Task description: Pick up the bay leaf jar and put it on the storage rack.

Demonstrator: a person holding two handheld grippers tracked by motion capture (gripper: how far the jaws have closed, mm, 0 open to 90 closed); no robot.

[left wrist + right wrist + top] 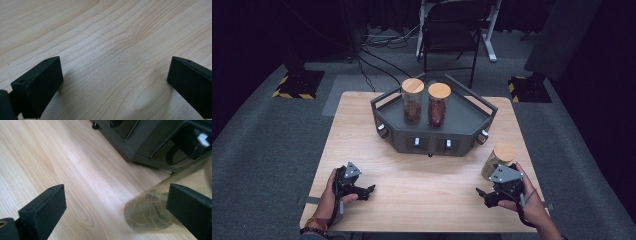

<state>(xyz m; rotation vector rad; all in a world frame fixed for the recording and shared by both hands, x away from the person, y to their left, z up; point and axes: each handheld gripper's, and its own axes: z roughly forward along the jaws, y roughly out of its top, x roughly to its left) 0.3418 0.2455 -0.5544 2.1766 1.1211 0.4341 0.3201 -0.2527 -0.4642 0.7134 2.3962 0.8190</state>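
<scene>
- The left gripper rested low over the near left part of the wooden table, held in the person's left hand; its jaws stood wide apart with nothing between them.
- The left gripper view added what the high view could not: bare wood grain between the two black jaws, and their soft shadows on the board right under them.
- The right gripper sat at the near right, in the right hand, jaws likewise spread and gripping nothing.
- Just behind that gripper stood the nearest jar, a clear tube with a wooden lid, alone on the table to the right of the tray and near the table's right edge.
- From above, the jar stood upright, long axis vertical, lid pointing up; the gripper's grey plate covered its lower part.
- The right gripper view showed the jar's glass base and lower wall close by the jaw at the picture's right, partly behind it; whether they touched could not be told. Its contents looked pale and dim there.
- Farther off, the dark grey tray stood at the table's middle back, with small knobs along its front.
- On it two more jars stood upright, side by side, with reddish-brown filling.
- Beyond the table stood a black chair.
</scene>
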